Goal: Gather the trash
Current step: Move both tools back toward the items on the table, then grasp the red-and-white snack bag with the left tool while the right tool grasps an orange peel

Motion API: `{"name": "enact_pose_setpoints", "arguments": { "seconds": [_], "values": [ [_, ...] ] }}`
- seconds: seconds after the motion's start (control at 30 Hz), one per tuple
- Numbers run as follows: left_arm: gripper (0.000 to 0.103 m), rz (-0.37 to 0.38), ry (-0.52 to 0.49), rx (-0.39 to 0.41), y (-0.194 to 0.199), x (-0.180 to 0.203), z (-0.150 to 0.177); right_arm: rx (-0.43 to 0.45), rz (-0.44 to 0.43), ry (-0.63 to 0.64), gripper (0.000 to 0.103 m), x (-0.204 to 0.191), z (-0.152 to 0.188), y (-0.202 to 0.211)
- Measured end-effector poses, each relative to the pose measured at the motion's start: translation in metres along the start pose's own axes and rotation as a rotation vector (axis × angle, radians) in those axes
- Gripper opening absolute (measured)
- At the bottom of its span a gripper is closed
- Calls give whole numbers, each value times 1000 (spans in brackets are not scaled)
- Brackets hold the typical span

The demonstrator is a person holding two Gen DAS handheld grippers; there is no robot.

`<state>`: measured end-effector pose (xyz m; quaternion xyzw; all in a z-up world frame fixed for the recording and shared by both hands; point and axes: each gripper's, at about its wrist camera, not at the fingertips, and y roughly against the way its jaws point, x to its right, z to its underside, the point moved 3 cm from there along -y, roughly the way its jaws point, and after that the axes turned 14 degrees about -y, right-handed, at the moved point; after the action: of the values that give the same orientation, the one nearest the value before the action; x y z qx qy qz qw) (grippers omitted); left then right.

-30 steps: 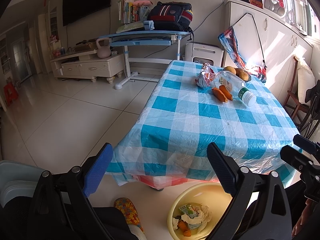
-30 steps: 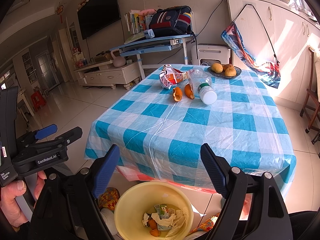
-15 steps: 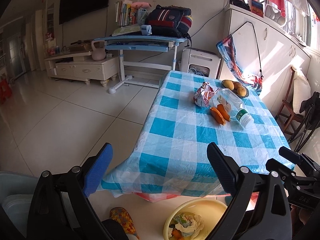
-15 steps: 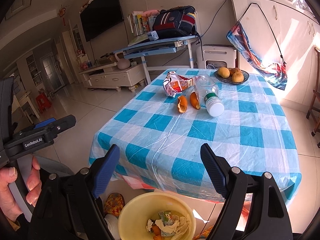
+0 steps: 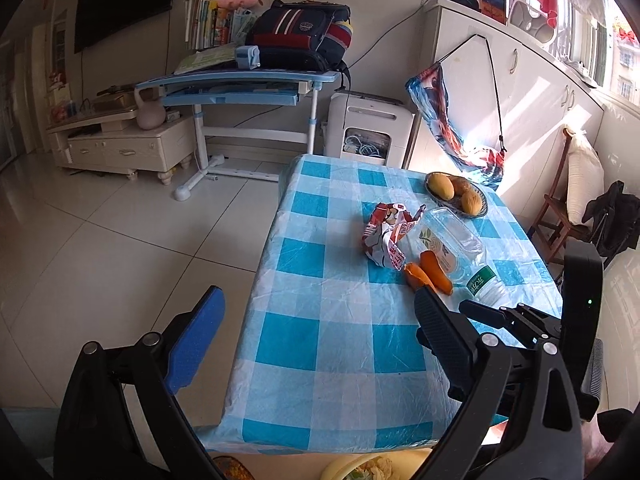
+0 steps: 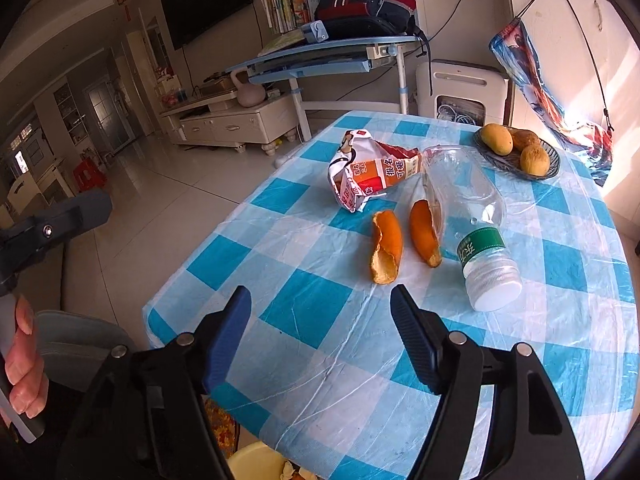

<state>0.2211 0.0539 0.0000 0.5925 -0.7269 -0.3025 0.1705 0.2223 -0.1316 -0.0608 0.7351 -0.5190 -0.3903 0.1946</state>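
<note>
Left tongs (image 5: pixel 316 328): spread wide, nothing between the blue pads, hanging over the near left corner of the table.
Right tongs (image 6: pixel 320 320): also spread with nothing in them, hovering over the table's near end and pointed at the peels.
Table (image 6: pixel 320 300): covered in a blue-and-white checked plastic cloth, pretty crinkly.
Orange peels (image 6: pixel 386 250): two curled strips of orange peel side by side mid-table, just ahead of the right tongs. The right-hand one sits right up against the bottle.
Clear plastic bottle (image 6: pixel 470 216): lying on its side, green label, white cap pointing toward the near end.
Crumpled snack wrapper (image 6: pixel 370 172): red, orange and white foil bag, just behind the peels, touching the bottle's far end.
Fruit bowl (image 6: pixel 518 152): dark dish with three yellow-brown fruits, at the far right corner, apart from the trash.
Yellow bin (image 6: pixel 256 462): round plastic tub on the floor below the near table edge, with scraps in it; only its rim shows.
</note>
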Motion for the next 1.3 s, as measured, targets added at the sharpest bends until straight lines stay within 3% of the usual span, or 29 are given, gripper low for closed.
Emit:
{"name": "enact_pose_setpoints", "arguments": {
  "seconds": [0.27,0.43,0.5,0.57,0.63,0.67,0.77,1.1,1.3],
  "values": [
    [92,57,-88,-70,-95,30,-35,-38,12,-46,62,19,-16,-40],
    [92,65,-112,-121,-149,44,-49,-88,16,-86,47,28,-23,-51],
    [92,68,-97,-145,-169,44,-51,-91,30,-72,35,28,-25,-53],
    [74,95,-67,-175,-184,43,-49,-89,52,-49,25,29,-24,-52],
    [28,166,-19,-221,-197,42,-45,-90,44,-55,21,33,-24,-51],
    [24,180,-5,-232,-201,42,-43,-89,43,-51,20,33,-24,-51],
    [14,191,-5,-221,-198,43,-40,-91,36,-33,18,33,-22,-48],
    [14,188,41,-131,-124,18,-29,-89,-29,-27,16,21,-7,-13],
    [14,194,58,-115,-66,18,4,-95,-86,-6,16,0,22,29]
  ]
}}
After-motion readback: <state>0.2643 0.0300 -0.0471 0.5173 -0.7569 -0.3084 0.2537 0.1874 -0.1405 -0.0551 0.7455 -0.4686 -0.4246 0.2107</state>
